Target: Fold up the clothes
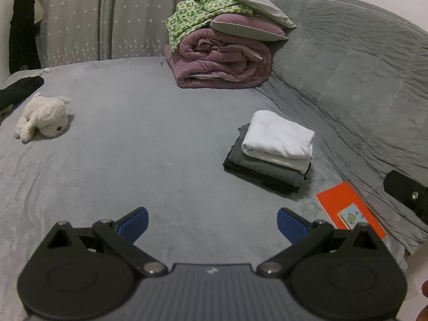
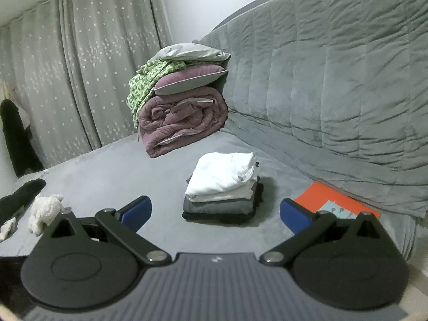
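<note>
Bedding is filling both views: a grey bed [image 1: 139, 139] is being shown stretching back to starred curtains [image 2: 88, 75], with a quilted grey cover [image 2: 334, 85] rising along its right side. Rolled against that cover at the far end, a purple quilt [image 1: 222, 64] is being topped by a purple pillow, a green patterned cloth [image 1: 192, 13] and a pale pillow. Nearer, a stack of folded clothes [image 2: 222, 187] is sitting on the bed close to the quilted cover, a white garment [image 1: 278, 136] lying on grey and black ones. An orange book [image 2: 337, 203] is lying just beside the stack, at the foot of the cover. A white plush toy [image 1: 42, 117] and a dark garment [image 1: 18, 91] are resting near the left edge, well apart from the stack. The left gripper [image 1: 212, 220] and the right gripper [image 2: 215, 211] are both being held spread wide above the bed, with nothing between their blue pads. The clothes are being judged light, soft and limp, likely to sag or slip apart if pinched at one point, so a hold low on the sides, under the bottom layer, is being favoured. Open room is being offered by the wide bare middle of the bed; the cover and book are crowding the right.
</note>
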The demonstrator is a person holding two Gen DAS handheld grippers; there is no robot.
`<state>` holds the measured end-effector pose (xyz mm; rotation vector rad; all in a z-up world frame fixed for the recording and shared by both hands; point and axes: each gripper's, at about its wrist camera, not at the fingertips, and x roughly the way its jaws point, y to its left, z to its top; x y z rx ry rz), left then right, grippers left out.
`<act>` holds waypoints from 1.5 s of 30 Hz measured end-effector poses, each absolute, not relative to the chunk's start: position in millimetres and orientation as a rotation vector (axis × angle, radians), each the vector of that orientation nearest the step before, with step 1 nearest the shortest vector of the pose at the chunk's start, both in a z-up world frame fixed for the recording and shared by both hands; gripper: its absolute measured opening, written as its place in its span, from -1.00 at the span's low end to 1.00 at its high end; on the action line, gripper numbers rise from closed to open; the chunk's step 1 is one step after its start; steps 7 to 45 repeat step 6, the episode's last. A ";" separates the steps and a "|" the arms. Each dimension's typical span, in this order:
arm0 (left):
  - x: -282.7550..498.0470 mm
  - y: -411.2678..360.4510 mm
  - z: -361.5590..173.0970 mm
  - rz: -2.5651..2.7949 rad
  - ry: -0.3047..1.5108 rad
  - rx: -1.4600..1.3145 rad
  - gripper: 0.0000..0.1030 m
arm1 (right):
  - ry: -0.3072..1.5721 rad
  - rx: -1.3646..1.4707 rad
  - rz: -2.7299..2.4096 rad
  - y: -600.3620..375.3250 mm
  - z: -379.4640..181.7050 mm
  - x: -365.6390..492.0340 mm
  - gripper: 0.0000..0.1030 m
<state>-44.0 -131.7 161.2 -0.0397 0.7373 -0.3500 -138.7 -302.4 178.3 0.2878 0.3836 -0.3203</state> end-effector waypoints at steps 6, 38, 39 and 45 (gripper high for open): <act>-42.6 -133.3 155.8 -0.353 0.748 -0.042 0.99 | 0.401 0.281 -0.318 -297.1 171.1 -138.7 1.00; -42.6 -133.3 155.8 -0.353 0.748 -0.042 0.99 | 0.401 0.281 -0.318 -297.1 171.1 -138.7 1.00; -42.6 -133.3 155.8 -0.353 0.748 -0.042 0.99 | 0.401 0.281 -0.318 -297.1 171.1 -138.7 1.00; -42.6 -133.3 155.8 -0.353 0.748 -0.042 0.99 | 0.401 0.281 -0.318 -297.1 171.1 -138.7 1.00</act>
